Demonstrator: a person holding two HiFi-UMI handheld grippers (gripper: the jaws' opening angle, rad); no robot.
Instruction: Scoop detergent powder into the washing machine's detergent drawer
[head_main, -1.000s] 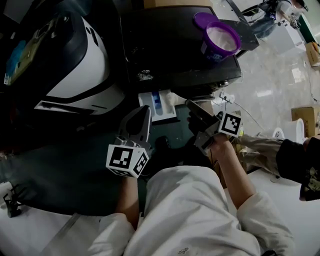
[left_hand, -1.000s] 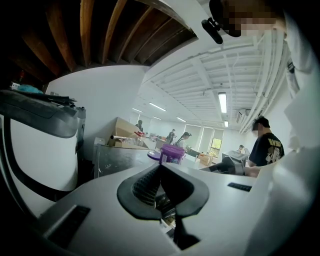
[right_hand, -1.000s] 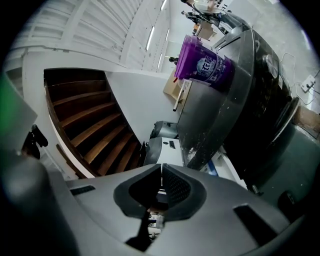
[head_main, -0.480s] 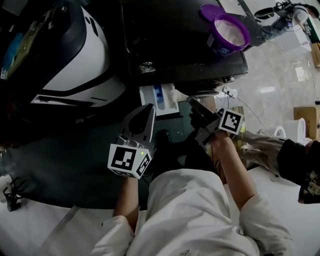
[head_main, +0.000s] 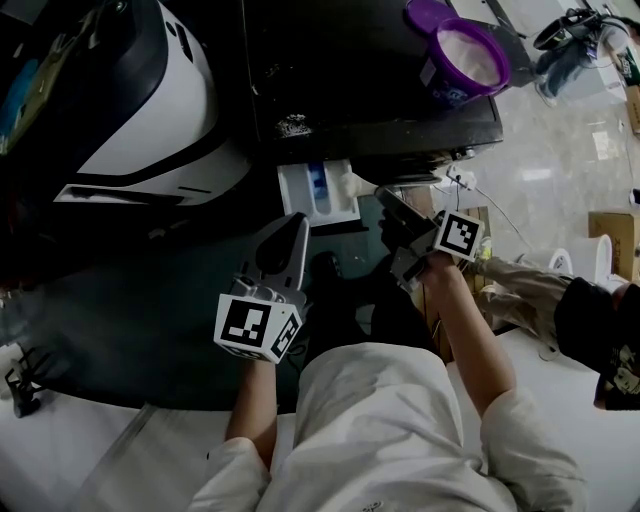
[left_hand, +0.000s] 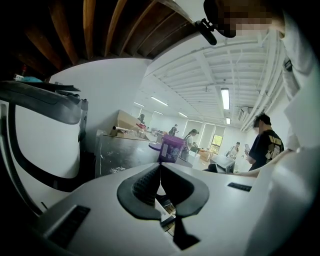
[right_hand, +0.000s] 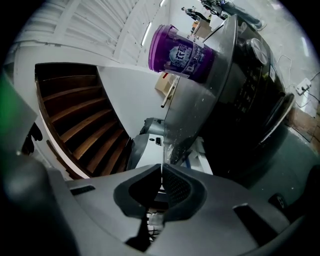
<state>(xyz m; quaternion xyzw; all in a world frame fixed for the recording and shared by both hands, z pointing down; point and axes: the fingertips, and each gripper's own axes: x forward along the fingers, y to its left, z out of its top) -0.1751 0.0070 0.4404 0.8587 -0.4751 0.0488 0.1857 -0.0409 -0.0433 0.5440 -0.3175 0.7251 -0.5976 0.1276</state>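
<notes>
Left gripper (head_main: 297, 222) jaws together, nothing between them; also pressed tip to tip in the left gripper view (left_hand: 160, 167). It sits near and left of the detergent drawer (head_main: 342, 207), pointing far, not touching it.

Right gripper (head_main: 381, 196) jaws also together, nothing made out between them in the right gripper view (right_hand: 161, 167). Its tip is just beside the drawer's right edge. A small white shape (head_main: 360, 183) lies at that tip; cannot tell what it is.

The drawer is pulled out toward the person from the dark washing machine (head_main: 360, 90). It is white with a blue compartment (head_main: 316, 185).

Purple detergent tub (head_main: 465, 60) stands open on the machine's top surface at far right, white powder inside, well apart from both grippers. Purple lid (head_main: 428, 14) lies just beside it on the far side. The tub is also seen upright in the left gripper view (left_hand: 171, 148).

White-and-black appliance (head_main: 150, 110) at far left. A person in a dark shirt (left_hand: 265, 145) stands at right.
</notes>
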